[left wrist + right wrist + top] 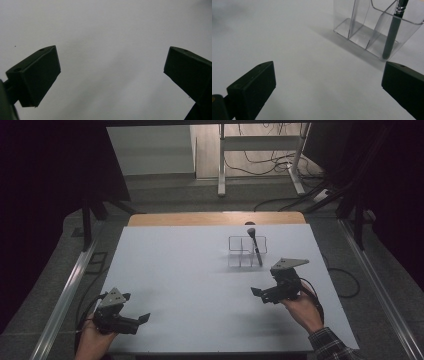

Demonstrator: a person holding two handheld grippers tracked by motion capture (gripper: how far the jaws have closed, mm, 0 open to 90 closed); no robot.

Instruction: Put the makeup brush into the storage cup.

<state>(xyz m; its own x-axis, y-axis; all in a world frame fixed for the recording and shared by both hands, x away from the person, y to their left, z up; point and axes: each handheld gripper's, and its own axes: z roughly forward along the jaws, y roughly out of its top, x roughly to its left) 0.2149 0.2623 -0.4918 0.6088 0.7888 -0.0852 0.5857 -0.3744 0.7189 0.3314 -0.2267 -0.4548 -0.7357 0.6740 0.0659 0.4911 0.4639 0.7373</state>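
A clear plastic organizer (245, 251) with several compartments stands on the white table (190, 285), right of centre. A makeup brush (255, 245) with a dark handle stands tilted in its right front compartment, bristles up. In the right gripper view the organizer (364, 27) and the brush handle (392, 35) lie ahead at upper right. My right gripper (259, 294) is open, nearer than the organizer, holding nothing; its jaws stand wide apart (328, 85). My left gripper (142, 319) rests open near the front left edge, over bare table (112, 75).
A wooden table edge (215, 218) shows beyond the white surface. Metal rails (65, 295) run along both sides. A desk frame (260, 150) and loose cables (280, 165) lie on the floor behind.
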